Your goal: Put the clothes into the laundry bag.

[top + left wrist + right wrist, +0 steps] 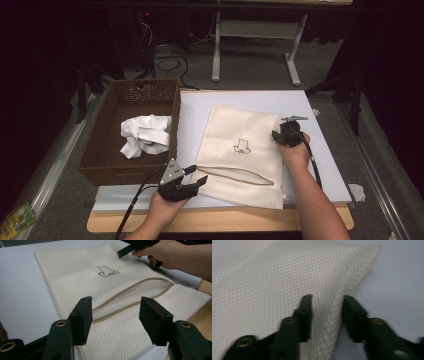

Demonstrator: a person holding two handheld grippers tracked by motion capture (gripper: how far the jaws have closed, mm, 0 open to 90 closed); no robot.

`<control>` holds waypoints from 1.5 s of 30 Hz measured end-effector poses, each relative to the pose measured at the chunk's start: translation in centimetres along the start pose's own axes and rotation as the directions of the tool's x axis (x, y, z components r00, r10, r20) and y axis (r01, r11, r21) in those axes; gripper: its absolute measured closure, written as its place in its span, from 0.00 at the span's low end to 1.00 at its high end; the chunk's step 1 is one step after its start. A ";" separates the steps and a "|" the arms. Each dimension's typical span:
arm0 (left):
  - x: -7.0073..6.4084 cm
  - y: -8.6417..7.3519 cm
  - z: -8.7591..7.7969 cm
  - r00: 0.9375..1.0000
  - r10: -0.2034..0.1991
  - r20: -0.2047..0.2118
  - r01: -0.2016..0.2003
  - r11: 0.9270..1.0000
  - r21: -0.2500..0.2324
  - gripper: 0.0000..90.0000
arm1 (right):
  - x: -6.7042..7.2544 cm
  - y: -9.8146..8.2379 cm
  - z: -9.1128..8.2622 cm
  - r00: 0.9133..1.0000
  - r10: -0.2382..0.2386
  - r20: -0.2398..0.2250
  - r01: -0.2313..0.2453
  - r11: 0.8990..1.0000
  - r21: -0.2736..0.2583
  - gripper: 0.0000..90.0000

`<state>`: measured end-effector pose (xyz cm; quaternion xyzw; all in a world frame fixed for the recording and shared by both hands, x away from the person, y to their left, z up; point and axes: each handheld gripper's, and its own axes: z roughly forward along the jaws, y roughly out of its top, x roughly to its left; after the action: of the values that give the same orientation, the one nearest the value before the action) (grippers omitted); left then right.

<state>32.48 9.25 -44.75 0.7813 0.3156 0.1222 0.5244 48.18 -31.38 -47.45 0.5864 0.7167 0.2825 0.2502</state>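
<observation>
Where zip curves, cream mesh bag (240, 155), woven brown basket (131, 131)

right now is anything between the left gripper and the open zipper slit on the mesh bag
Nothing visible does. The left gripper hangs with its jaws apart right over the near end of the zipper opening of the mesh bag, with bare mesh between them. The right gripper sits far off at the bag's other edge.

Right tool (325, 315) blurs in its own view, so any pinch on the mesh bag's (274, 277) edge can't be judged; bag cropped left.
</observation>
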 end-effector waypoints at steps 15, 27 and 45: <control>-0.1 -0.3 1.2 0.999 0.029 -0.023 -0.028 0.998 0.049 0.52 | -3.4 -3.6 -3.5 0.998 0.016 0.066 -0.015 1.000 -0.017 0.97; 0.3 -1.4 3.3 0.998 0.028 -0.053 -0.020 0.989 0.145 0.47 | -4.2 -5.7 -7.4 0.998 0.035 0.060 -0.030 0.996 -0.078 0.65; 0.1 -1.4 5.3 0.983 0.063 -0.170 -0.012 0.958 0.287 0.63 | 1.5 -10.0 -15.1 0.991 -0.094 -0.098 0.065 0.961 -0.267 0.51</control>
<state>34.81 5.76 -48.23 0.8404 0.3603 0.1546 0.3741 30.49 -33.10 -43.63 0.5024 0.7083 0.3967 0.2975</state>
